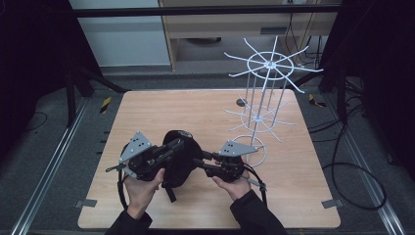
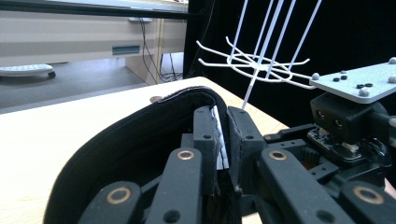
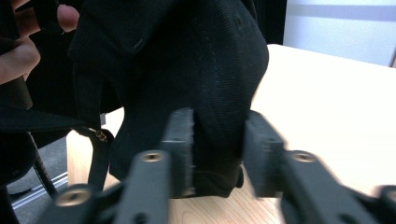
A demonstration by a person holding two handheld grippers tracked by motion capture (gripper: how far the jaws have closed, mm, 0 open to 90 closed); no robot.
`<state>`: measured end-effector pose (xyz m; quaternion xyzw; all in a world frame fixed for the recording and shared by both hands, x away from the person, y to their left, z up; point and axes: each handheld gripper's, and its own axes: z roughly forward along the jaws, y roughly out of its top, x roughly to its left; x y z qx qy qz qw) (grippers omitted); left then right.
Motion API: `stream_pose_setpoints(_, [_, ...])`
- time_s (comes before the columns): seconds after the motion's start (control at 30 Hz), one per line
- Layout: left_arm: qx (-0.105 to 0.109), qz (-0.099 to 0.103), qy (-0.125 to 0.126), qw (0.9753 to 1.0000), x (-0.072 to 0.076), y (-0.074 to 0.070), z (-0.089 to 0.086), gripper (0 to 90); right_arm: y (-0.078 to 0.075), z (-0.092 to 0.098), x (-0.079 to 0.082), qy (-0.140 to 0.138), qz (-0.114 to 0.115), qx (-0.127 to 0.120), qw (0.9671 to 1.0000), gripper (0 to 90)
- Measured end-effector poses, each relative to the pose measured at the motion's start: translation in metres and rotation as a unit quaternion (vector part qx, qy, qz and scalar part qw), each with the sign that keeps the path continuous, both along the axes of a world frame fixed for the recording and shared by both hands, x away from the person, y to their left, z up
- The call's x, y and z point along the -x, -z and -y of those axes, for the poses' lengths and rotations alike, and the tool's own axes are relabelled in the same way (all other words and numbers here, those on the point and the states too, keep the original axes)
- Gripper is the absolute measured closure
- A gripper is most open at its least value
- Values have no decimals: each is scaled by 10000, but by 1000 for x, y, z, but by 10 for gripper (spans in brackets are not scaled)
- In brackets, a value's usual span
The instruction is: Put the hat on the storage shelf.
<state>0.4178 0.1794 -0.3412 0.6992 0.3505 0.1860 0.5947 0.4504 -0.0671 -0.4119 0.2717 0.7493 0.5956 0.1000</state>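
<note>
A black cap [image 1: 178, 156] hangs between my two grippers above the near middle of the wooden table [image 1: 195, 107]. My left gripper [image 1: 178, 143] is shut on the cap's rim; in the left gripper view its jaws [image 2: 223, 140] pinch the inner band and a white label of the cap [image 2: 130, 135]. My right gripper [image 1: 195, 160] comes in from the right. In the right gripper view its jaws [image 3: 219, 144] stand apart on either side of a fold of the cap [image 3: 187, 70], slightly blurred. The cap's strap dangles toward the table.
A white wire display rack [image 1: 266, 98] with two tiers of spokes and a ring base stands at the table's right, close behind my right gripper; the rack [image 2: 252, 60] rises just past the cap. A small dark disc [image 1: 241, 102] lies near the rack.
</note>
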Motion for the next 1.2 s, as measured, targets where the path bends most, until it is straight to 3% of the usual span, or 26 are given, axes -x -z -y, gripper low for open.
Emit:
stream_pose_setpoints(0.13, [37,-8,14,10000,-1,1,-4,822,-5,3,4,7,117,49,9999,828])
stream_pose_setpoints(0.23, [2,6,-41,10000,-1,2,-6,814,-12,3,7,57,205,196,9996,838])
stream_pose_setpoints(0.43, [-532,208,-453,9973,2,11,-12,750,-21,-5,12,270,362,614,9971,838])
stream_pose_setpoints(0.57, [-809,113,-725,9940,0,23,-24,723,-21,-17,14,306,405,871,9949,837])
stream_pose_setpoints(0.7, [-862,22,-925,9920,-1,28,-34,702,-22,-36,12,278,435,1015,9935,829])
stream_pose_setpoints(0.73, [-962,-28,-1108,9892,-3,33,-42,702,-22,-42,11,280,438,1027,9934,823])
stream_pose_setpoints(0.9, [-1207,-306,-1457,9815,-13,51,-64,824,-17,-69,6,316,501,1127,9919,795])
stream_pose_setpoints(0.93, [-1207,-306,-1457,9815,-13,51,-64,848,-17,-69,6,316,501,1127,9919,795])
stream_pose_setpoints(1.03, [-1186,-622,-1701,9763,-26,67,-83,866,-11,-90,0,324,532,1285,9897,796])
stream_pose_setpoints(1.2, [-1116,-677,-2005,9709,-28,70,-101,856,-7,-113,-10,456,504,1484,9866,781])
